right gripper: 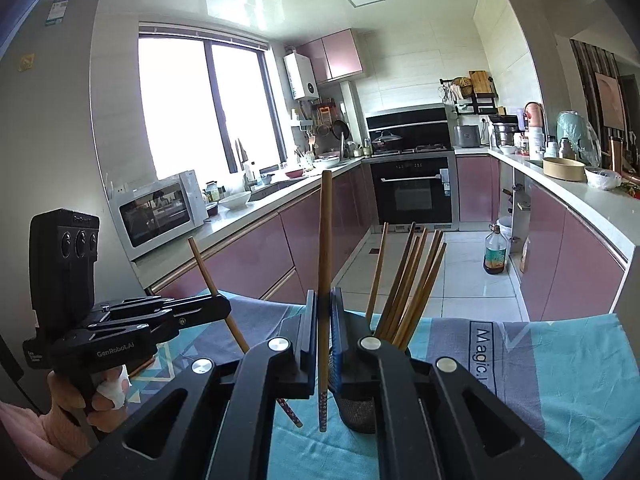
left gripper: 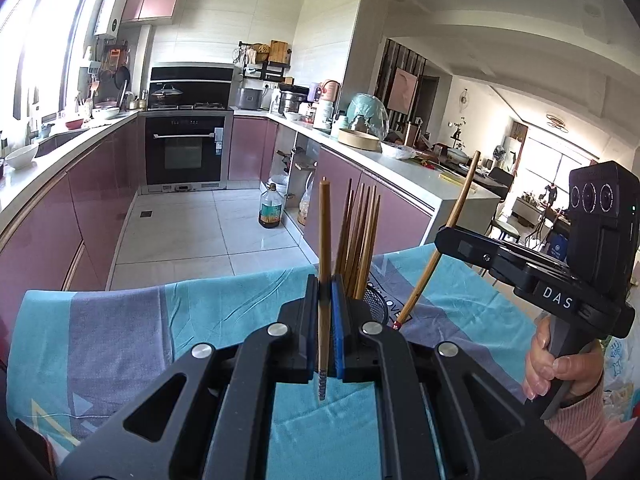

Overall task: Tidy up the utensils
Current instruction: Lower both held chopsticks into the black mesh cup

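Kitchen with pink cabinets; teal-grey cloth [left gripper: 120, 320] over the work surface. Nearest: left gripper [left gripper: 325, 312], jaws clamped on left chopstick [left gripper: 324, 240], held upright, patterned tip down, probably for a straight drop. Just behind it, mesh holder [left gripper: 376, 306] on the cloth, bundle of chopsticks [left gripper: 360, 236] already standing inside. Beside the holder, right gripper [right gripper: 325, 334] pinching right chopstick [right gripper: 325, 240], upright in its own view, tilted in the left view. Neither stick in the holder yet. Further back: oil bottle [left gripper: 270, 208] on floor, oven [left gripper: 184, 152].
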{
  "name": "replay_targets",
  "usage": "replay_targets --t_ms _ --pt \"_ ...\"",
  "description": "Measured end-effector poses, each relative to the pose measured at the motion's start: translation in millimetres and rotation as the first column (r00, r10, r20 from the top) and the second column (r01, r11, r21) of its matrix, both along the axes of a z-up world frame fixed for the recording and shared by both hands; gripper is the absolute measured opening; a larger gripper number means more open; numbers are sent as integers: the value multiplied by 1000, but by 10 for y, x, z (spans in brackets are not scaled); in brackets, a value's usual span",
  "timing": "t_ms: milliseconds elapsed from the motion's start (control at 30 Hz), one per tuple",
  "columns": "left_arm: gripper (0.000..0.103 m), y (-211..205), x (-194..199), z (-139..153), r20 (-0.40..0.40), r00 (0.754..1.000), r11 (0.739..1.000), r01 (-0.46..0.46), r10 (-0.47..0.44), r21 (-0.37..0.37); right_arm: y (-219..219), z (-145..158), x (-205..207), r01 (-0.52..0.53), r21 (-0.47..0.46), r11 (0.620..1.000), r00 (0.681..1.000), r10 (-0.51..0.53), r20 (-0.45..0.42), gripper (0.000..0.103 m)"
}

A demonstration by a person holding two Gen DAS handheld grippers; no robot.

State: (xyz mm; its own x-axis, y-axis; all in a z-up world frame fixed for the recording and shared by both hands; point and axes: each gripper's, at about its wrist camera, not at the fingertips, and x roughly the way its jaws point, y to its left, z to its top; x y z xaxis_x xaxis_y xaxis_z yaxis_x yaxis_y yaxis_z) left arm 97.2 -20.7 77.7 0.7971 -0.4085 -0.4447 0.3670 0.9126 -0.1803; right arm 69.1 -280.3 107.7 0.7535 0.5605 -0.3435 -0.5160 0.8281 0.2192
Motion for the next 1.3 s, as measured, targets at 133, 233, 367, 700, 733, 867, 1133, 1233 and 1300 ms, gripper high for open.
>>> replay_targets --t_ms 133,233,367,700,733,867,1133,1233,1300 --pt "7 -4 -20 112 25 1000 1000 4 -4 -2 -21 87 39 1 9 1000 1000 -1 18 5" --pt "7 20 -25 213 45 999 1000 3 -3 -3 -36 142 70 4 11 1000 1000 -5 29 5" --pt "7 53 -49 353 81 997 1000 3 -3 -2 -57 202 117 6 19 1000 999 -7 39 5" --pt "7 -79 -48 642 148 989 1000 8 -8 -4 -86 261 268 33 25 999 999 -34 42 5" --pt "7 -89 -46 666 152 988 1000 10 -9 -7 -86 259 286 38 25 999 998 -39 41 5" --pt "7 -154 -49 732 166 986 1000 18 -16 -9 -80 238 373 51 24 998 998 -52 29 5" --pt "7 -335 112 645 137 990 1000 19 -19 1 -21 112 516 68 8 998 998 -68 -4 5" --pt "7 -421 134 532 111 993 1000 24 -26 20 4 45 561 68 0 998 997 -68 -24 5" --pt "7 -469 167 448 90 995 999 26 -29 39 17 -19 594 67 -5 998 997 -67 -41 5"
